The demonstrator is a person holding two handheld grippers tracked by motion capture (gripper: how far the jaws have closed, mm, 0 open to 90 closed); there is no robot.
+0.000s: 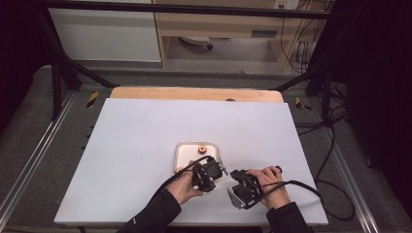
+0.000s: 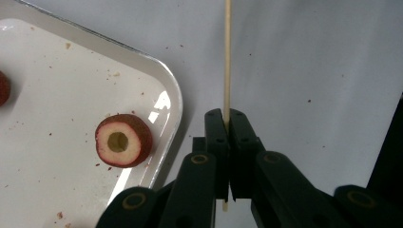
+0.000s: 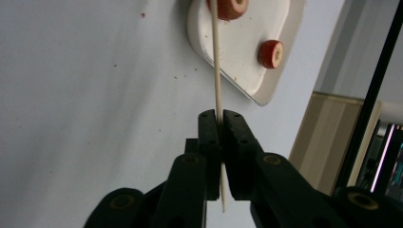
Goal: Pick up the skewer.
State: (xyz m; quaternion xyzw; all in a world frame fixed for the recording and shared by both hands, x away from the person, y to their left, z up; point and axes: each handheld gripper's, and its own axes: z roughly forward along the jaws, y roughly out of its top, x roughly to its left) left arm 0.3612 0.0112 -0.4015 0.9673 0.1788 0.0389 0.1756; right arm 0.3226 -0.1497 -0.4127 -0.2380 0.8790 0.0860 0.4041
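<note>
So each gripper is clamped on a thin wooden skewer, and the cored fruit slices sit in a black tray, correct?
Not quite: the tray is white, as the left gripper view shows. The rest holds: the left gripper and the right gripper are each shut on a skewer, and the cored slices lie in the tray.

This looks like a lab or recording room set up for testing. A black metal frame of bars stands around the white rectangular surface, which rests on a pale wooden board. Black cables trail across the grey carpeted floor. Behind stand a light wooden cabinet and a white panel, with yellow-and-black hazard tape on the floor rails.
</note>
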